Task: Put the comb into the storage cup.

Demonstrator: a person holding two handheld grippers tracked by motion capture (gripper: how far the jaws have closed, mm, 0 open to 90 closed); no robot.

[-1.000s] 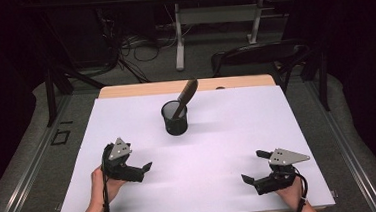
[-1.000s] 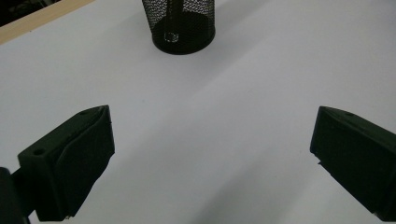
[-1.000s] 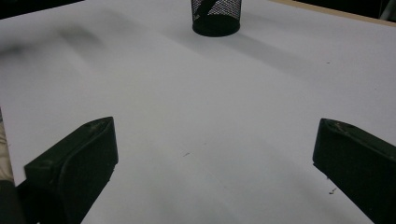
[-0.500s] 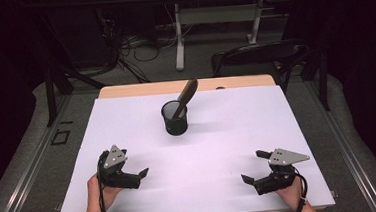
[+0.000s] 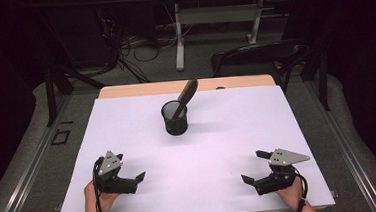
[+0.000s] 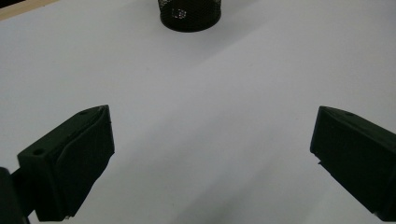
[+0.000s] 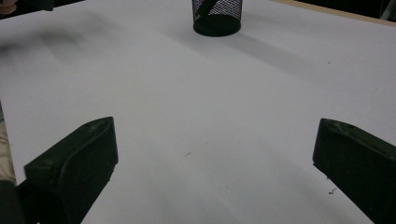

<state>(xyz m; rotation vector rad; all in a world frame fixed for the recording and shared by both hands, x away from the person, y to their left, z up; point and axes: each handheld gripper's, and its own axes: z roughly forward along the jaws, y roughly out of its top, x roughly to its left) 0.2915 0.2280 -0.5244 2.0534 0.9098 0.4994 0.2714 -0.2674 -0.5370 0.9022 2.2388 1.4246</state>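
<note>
Both grippers rest well short of the mesh cup (image 5: pixel 175 118), left gripper (image 5: pixel 132 182) and right gripper (image 5: pixel 254 167) with jaws spread wide and empty. Its dark tool (image 5: pixel 185 97) leans out rightward; approach from that side, gripping the handle above the rim

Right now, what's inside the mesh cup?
A dark flat-ended tool leans in the black mesh cup, its top sticking out past the rim toward the right. Its lower end is hidden by the mesh wall.

Table (image 5: pixel 229 148) bright, bkgd dark; soft shadows; close-up claw views slightly blurred.
</note>
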